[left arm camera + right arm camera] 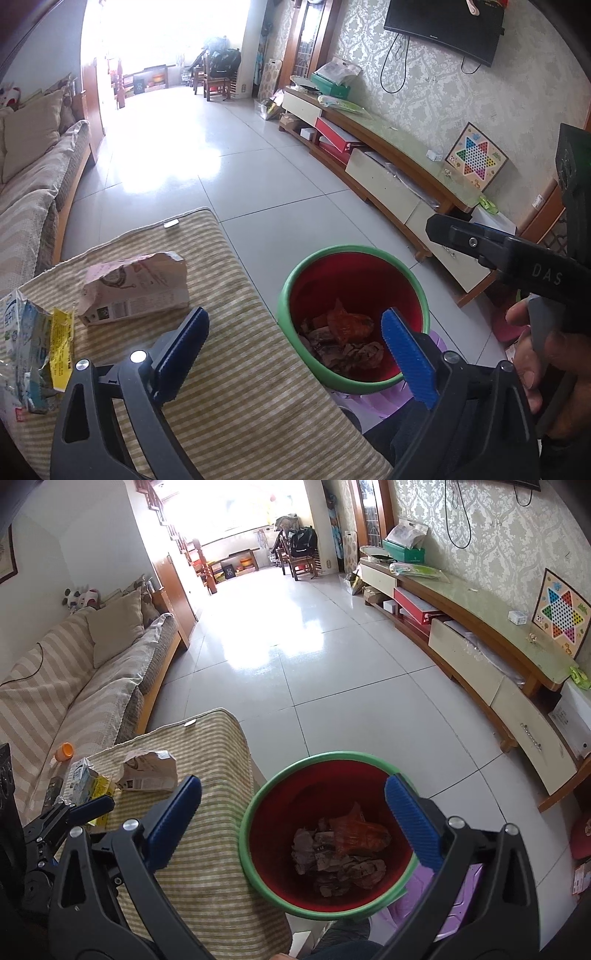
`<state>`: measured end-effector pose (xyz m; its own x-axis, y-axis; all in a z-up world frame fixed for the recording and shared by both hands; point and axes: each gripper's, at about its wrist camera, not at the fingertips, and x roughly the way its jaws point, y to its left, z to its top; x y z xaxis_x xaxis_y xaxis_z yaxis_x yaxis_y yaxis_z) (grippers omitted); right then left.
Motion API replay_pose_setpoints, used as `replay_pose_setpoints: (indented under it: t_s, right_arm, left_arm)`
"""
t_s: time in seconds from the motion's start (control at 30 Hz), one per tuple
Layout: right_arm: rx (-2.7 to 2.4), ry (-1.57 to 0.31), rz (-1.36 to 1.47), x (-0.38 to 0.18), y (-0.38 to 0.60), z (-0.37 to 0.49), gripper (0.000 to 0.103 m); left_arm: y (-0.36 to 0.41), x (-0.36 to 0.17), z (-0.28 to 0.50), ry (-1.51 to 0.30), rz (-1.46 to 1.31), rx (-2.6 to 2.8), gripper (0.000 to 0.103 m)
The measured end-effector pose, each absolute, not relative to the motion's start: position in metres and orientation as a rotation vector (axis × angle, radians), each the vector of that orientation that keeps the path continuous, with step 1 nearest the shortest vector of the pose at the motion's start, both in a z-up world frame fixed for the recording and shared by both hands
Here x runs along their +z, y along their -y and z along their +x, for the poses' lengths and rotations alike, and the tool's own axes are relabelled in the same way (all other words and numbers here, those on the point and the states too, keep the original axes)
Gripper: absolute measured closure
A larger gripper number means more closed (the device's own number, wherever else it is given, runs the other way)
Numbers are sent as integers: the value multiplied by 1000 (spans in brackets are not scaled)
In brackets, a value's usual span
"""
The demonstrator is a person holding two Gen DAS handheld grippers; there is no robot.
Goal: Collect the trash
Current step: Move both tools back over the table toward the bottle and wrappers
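A red bin with a green rim stands beside the table and holds an orange wrapper and crumpled brown scraps. On the striped tablecloth lie a torn paper carton, a blue-white milk carton and a yellow wrapper. My left gripper hangs open and empty over the table edge and the bin. My right gripper is open and empty above the bin; it also shows as the right gripper, held by a hand.
A purple stool sits under the bin. A striped sofa with an orange cap on it runs along the left. A long TV cabinet lines the right wall. Glossy tiled floor stretches ahead.
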<state>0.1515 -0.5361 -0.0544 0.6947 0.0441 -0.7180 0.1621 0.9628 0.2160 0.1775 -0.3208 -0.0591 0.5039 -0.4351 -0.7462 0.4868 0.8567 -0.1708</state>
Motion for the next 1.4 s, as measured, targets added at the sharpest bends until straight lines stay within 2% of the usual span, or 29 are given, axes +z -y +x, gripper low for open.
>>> replay_pose_setpoints:
  t_s: [0.13, 0.9, 1.4]
  right_arm:
    - [-36, -800, 253, -47, 506, 150, 5]
    - [273, -842, 81, -41, 297, 151, 5]
    - [380, -930, 112, -79, 218, 181, 5]
  left_arm:
    - [287, -52, 169, -866, 43, -508, 8]
    - [42, -61, 112, -834, -171, -137, 8]
    - [-44, -88, 121, -884, -158, -31, 8]
